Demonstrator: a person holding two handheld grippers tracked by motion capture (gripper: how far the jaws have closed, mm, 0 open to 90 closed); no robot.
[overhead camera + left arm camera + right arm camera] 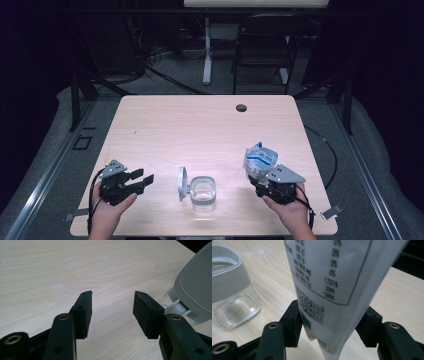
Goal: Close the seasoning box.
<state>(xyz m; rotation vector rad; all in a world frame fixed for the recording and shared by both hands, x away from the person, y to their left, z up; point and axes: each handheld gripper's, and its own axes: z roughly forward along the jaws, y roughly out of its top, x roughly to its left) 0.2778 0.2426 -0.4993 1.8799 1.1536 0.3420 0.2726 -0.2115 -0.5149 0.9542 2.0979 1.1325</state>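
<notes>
A clear square jar (204,194) with a grey rim stands near the table's front edge, its grey hinged lid (183,183) flipped up on the left side. My left gripper (145,177) rests open to the left of the jar, aimed at it, with nothing between its pads (112,296); the lid (197,287) shows at the right edge of that view. My right gripper (261,180) is to the right of the jar, shut on the lower end of a white and blue pouch (260,160) that stands upright. Printed text covers the pouch (332,277) between my right gripper's (332,322) pads, and the jar (232,290) is at left.
The light wooden table (200,125) has a dark cable hole (241,107) near its far edge. A black folding chair (265,45) and a white desk leg (207,55) stand beyond the table. Cables trail off the table's right side.
</notes>
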